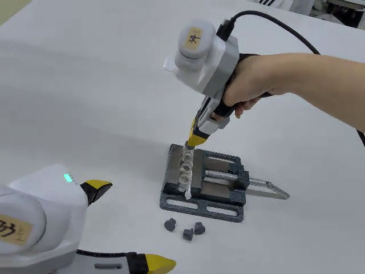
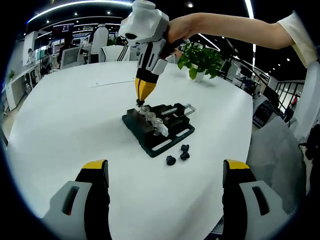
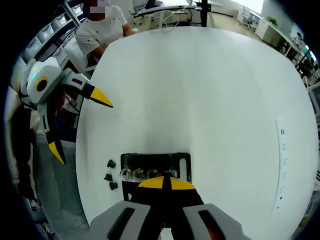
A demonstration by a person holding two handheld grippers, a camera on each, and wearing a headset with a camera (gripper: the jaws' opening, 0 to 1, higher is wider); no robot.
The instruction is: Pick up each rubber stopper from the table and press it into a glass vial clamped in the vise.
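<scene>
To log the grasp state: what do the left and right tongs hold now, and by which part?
Left tongs: open, nothing held. Right tongs: shut, tips at the end vial; whether they pinch anything cannot be told.

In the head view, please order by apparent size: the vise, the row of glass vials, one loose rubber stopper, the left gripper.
1. left gripper, though nearness to the camera inflates it.
2. vise.
3. row of glass vials.
4. rubber stopper, clearly smallest.
</scene>
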